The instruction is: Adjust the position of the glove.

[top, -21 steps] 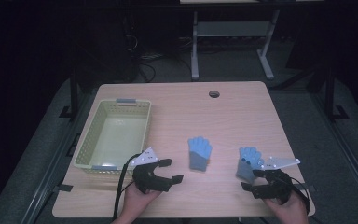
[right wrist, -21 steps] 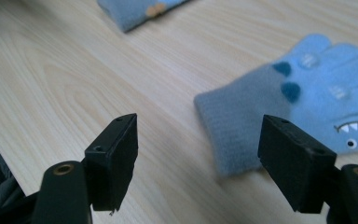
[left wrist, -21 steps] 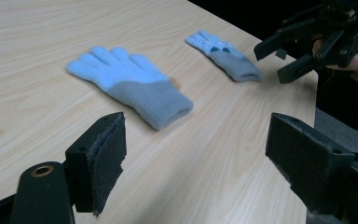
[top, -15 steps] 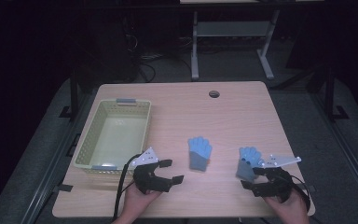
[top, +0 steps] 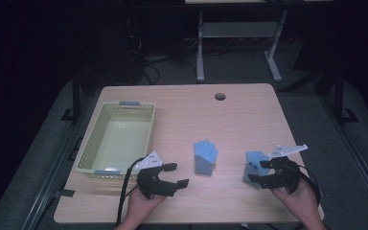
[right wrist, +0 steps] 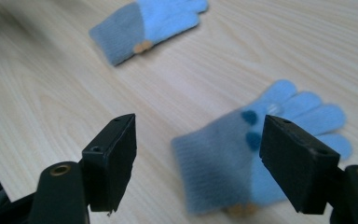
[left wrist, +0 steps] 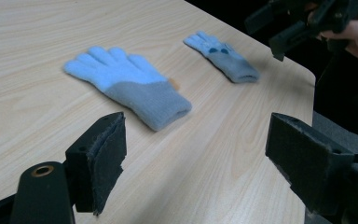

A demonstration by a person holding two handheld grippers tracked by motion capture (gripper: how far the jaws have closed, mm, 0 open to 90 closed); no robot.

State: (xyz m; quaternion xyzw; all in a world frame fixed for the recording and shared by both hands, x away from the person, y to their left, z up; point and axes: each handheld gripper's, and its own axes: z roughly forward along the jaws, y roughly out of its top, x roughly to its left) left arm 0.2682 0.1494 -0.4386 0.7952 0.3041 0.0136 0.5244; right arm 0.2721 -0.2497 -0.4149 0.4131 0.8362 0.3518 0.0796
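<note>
Two light-blue knit gloves with grey cuffs lie flat on the wooden table. One glove is near the middle. The other glove lies to its right and has dark dots near the cuff. My left gripper stands open just left of the middle glove, pointing at it, with nothing between the jaws. My right gripper is open at the right glove's cuff, its pads apart from the fabric.
A pale yellow-green plastic basket stands at the table's left side, beside my left hand. A round cable hole sits near the far edge. Beyond the table are dark floor, cables and a white frame.
</note>
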